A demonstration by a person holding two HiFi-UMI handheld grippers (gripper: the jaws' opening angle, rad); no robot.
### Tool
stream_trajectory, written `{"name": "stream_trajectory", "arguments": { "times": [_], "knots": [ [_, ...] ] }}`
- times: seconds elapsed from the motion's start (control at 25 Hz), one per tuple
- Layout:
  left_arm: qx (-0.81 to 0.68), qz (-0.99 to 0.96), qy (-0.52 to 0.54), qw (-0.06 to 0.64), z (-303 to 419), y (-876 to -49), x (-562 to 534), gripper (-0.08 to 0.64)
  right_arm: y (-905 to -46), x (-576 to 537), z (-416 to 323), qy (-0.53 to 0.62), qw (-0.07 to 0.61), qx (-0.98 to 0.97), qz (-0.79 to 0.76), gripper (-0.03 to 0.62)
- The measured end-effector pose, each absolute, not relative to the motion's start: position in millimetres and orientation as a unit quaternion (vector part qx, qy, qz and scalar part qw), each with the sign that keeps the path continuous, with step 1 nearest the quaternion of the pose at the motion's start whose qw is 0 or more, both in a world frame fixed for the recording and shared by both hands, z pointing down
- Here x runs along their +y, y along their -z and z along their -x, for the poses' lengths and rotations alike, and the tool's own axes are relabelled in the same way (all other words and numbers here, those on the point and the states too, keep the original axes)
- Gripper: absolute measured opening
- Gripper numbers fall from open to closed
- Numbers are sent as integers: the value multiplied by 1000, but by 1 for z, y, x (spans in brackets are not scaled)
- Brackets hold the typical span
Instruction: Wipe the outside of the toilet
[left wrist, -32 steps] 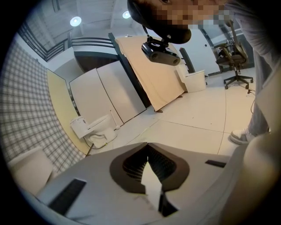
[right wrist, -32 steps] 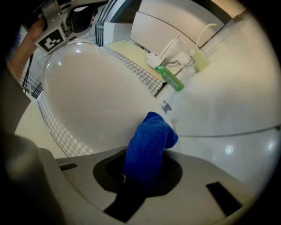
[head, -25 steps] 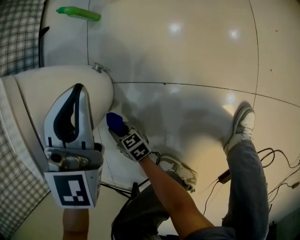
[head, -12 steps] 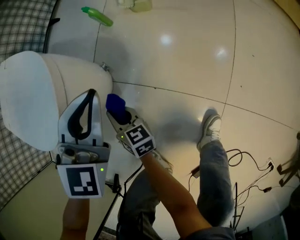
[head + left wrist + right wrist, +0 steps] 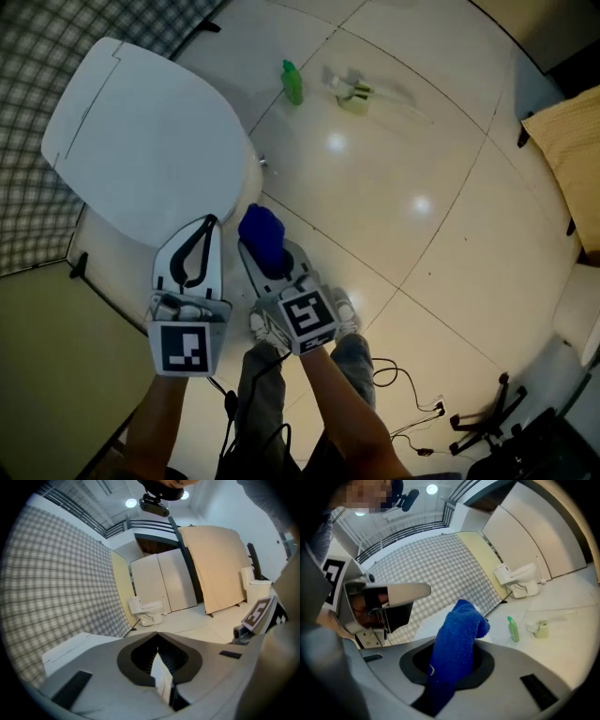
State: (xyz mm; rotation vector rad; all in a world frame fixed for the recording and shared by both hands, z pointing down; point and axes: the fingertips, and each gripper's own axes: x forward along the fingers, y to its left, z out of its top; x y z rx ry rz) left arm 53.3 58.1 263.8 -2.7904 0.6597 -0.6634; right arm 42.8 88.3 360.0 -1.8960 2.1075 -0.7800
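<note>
The floor [image 5: 422, 141] was of large glossy pale tiles with dark joints, and ceiling lights [image 5: 131, 502] glared off it in bright spots. A grey checked wall [image 5: 56, 583] ran along one side, with a pale yellow panel [image 5: 121, 581] next to it, then white partition panels [image 5: 164, 581]. A tan board [image 5: 218, 569] leaned beside those. Black cables [image 5: 403, 380] trailed over the tiles near a dark stand [image 5: 487, 422].
</note>
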Motion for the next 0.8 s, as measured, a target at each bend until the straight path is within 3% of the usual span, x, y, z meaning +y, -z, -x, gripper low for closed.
{"name": "stream_trajectory", "arguments": {
  "times": [0.36,0.8],
  "knots": [
    [388,895,218,39,81,-244,8,15,-275,35,51,232,51,809,537,74],
    [545,811,208,-51,318,-254,-29,15,-283,-19,283,229,-29,890,392,74]
  ]
}}
